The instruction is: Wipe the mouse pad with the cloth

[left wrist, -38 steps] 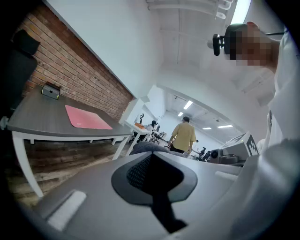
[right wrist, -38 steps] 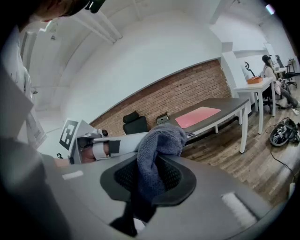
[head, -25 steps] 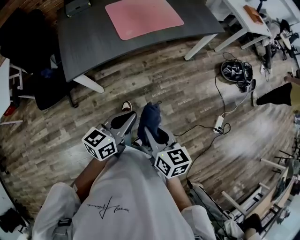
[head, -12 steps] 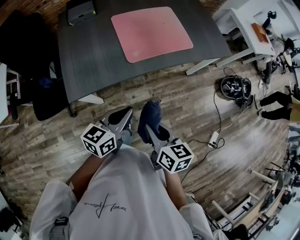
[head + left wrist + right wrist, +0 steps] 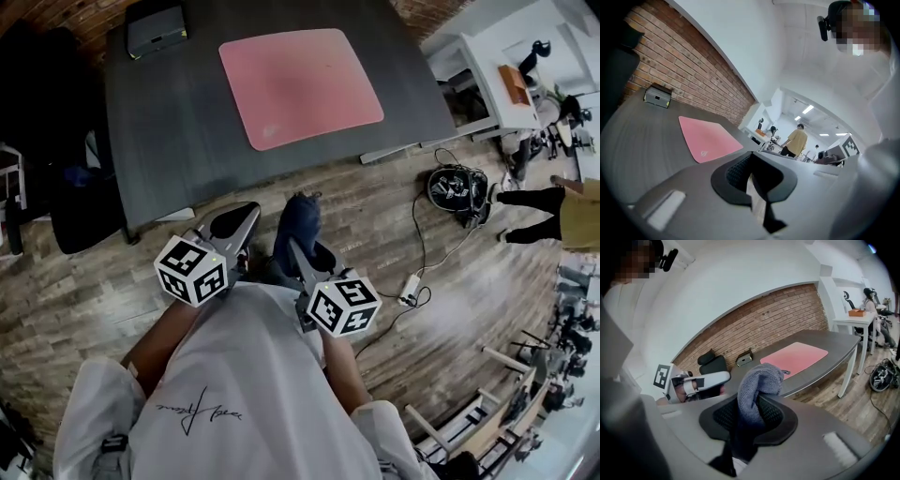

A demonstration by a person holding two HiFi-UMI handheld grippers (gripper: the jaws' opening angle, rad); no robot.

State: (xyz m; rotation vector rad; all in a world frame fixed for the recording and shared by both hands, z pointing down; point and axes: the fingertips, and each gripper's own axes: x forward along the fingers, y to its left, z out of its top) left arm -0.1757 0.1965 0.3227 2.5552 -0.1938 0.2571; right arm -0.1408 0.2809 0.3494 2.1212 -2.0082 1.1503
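Holds the bunched blue-grey cloth (image 5: 298,223) clenched in the right gripper (image 5: 749,417) over the wooden floor (image 5: 384,220), short of the desk's (image 5: 169,131) near edge, left gripper (image 5: 753,177) closed on nothing alongside, pink mouse pad (image 5: 300,84) lying flat toward the desk's right end.

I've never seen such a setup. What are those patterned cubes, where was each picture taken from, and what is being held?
No robot: a person holds a hand tool with a claw in each hand; the patterned cubes belong to those tools. One picture comes from a camera on the person's head, looking down. The other two come from cameras riding on the tools, each looking along its own claw. The right claw is shut on a blue-grey cloth. The left claw is shut and empty. Ahead stands a dark table with a pink mouse pad and a small grey box.
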